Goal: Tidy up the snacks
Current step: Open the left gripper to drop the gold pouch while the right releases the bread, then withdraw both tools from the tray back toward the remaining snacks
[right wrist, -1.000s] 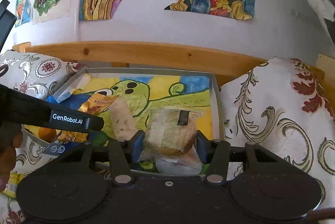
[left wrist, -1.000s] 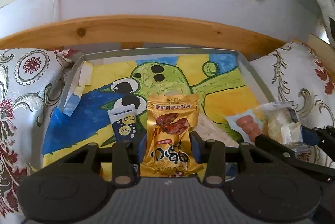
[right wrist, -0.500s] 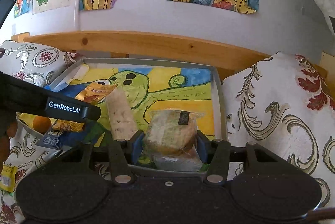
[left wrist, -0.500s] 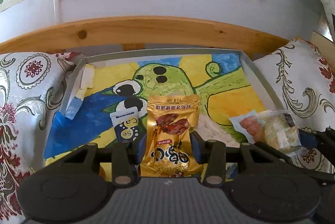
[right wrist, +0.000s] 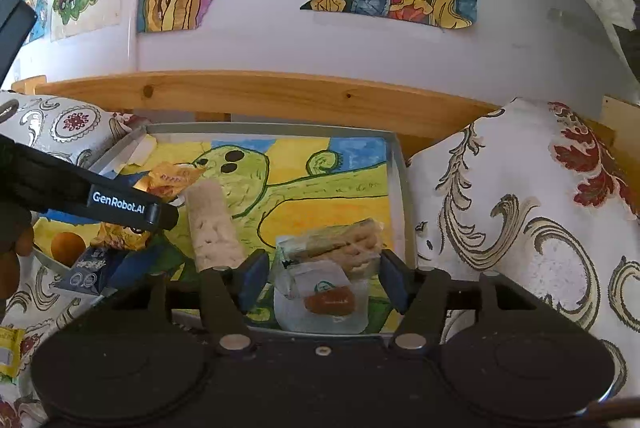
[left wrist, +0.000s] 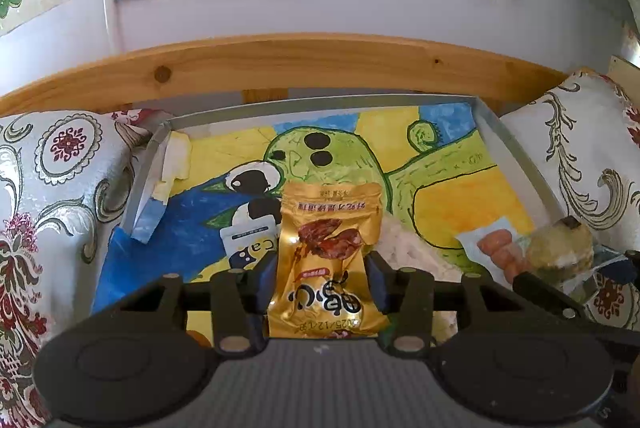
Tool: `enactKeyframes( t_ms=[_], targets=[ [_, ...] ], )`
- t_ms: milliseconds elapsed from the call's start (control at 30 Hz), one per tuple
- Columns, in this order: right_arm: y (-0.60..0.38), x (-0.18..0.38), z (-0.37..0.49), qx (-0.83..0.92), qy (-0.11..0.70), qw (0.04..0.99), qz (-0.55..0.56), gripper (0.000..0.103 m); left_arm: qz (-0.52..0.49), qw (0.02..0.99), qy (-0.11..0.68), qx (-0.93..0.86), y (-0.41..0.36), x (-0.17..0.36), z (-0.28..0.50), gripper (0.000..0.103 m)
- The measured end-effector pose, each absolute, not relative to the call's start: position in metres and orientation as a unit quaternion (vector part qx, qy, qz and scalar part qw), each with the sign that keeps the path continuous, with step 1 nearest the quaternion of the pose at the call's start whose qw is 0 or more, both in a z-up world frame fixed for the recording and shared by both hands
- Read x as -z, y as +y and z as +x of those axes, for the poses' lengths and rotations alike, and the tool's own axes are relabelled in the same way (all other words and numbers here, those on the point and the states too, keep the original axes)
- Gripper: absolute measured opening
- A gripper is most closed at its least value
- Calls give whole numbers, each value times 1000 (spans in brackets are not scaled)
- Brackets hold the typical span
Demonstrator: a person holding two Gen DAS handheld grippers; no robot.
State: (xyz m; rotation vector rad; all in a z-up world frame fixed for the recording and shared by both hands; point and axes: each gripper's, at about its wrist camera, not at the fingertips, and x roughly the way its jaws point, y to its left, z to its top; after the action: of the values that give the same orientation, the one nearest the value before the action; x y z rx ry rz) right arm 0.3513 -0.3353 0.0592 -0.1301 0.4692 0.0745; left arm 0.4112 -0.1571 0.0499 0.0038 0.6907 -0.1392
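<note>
Left gripper point(left wrist: 322, 282) clamped on gold foil pouch point(left wrist: 326, 260), held above painted metal tray point(left wrist: 516, 151). Light, crinkly, slick film; best pinched mid-body, as now, not at sealed edge. Further right on tray floor: pale puffed-rice roll point(right wrist: 214, 228), soft and crumbly. Right gripper point(right wrist: 320, 278) with jaws spread, around clear-wrapped pastry point(right wrist: 344, 242) but apparently not touching it; pastry leaning on sausage packet point(right wrist: 324, 302) at tray's right side. Squashable; light grip across wrapper's width.

right gripper point(right wrist: 320, 278) jaws now spread, clear cracker packet point(right wrist: 338, 242) released, tilted over sausage packet point(right wrist: 326, 302)
</note>
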Motion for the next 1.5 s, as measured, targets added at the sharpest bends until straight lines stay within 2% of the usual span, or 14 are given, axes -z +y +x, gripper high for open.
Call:
enactKeyframes(
  t_ms=[200,500,667,1067,1500],
  targets=[
    [-328,-62,345,-44,214,972,-80,80,2,940,334,69,-157,-52,408,69],
    [-323,-64,335,-37,200,975,-93,91,-5,947,314,65,-153,-61,400,87],
    [-326,-72,321,-20,172,980,-94,101,-13,957,286,51,-146,-68,387,99],
    [-316,-87,265,-13,137,984,-115,102,-63,971,231,14,-111,-69,322,102],
    [-289,-70,201,-28,140,986,-83,102,-70,979,190,-13,-64,-65,239,102]
  ],
)
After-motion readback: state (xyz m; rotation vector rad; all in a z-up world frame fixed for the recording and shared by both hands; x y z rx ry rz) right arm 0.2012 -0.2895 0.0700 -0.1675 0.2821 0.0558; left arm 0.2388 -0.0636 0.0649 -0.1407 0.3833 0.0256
